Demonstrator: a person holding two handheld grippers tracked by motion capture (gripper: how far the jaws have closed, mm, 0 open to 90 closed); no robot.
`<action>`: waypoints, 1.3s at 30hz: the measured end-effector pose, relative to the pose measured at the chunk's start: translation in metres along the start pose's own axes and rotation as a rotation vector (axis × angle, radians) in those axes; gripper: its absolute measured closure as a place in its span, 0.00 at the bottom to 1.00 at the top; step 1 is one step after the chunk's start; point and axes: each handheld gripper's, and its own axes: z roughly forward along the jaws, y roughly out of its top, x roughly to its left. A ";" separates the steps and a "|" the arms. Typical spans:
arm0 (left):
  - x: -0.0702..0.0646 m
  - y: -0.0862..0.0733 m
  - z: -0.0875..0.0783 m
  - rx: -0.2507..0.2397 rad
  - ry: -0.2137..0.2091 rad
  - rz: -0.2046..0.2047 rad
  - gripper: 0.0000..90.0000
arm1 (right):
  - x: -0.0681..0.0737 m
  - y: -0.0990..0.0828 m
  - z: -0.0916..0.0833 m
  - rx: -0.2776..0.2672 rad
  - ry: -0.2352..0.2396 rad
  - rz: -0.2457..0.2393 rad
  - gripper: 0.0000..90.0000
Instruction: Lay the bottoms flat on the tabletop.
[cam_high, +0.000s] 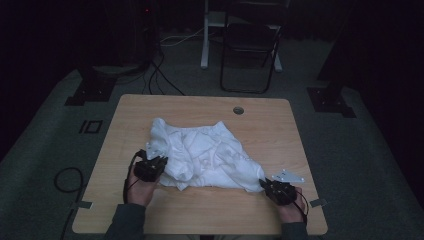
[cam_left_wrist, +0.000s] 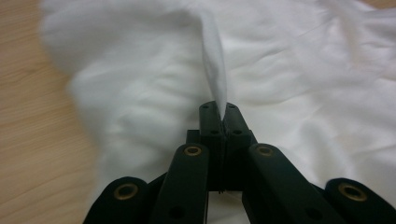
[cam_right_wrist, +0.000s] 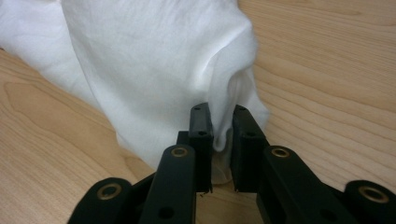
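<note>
White garment (cam_high: 202, 155), crumpled, mid-surface (cam_high: 280, 120) toward the near edge. Left hand-held gripper (cam_left_wrist: 219, 108) clamped on a thin raised fold; right hand-held gripper (cam_right_wrist: 219, 122) pinching a bunched corner, probably a hem. Soft, light, limp: hold edges, expect sagging.

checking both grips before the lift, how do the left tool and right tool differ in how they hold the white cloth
The left tool is fully shut, pinching a thin raised fold of the white cloth; the right tool keeps a gap, a thicker bunched corner between its jaws. Left grips the cloth's near-left edge, right its near-right corner. Both are black.
</note>
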 end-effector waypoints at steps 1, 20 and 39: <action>0.000 0.000 0.000 0.000 0.000 0.000 0.99 | 0.000 0.000 0.000 0.000 0.000 0.000 0.91; 0.098 -0.052 -0.057 -0.010 0.214 -0.227 0.74 | -0.016 -0.003 -0.013 -0.021 -0.157 0.064 0.93; 0.029 -0.001 -0.016 -0.056 0.038 -0.079 0.57 | -0.017 -0.004 -0.021 -0.097 -0.176 0.070 0.63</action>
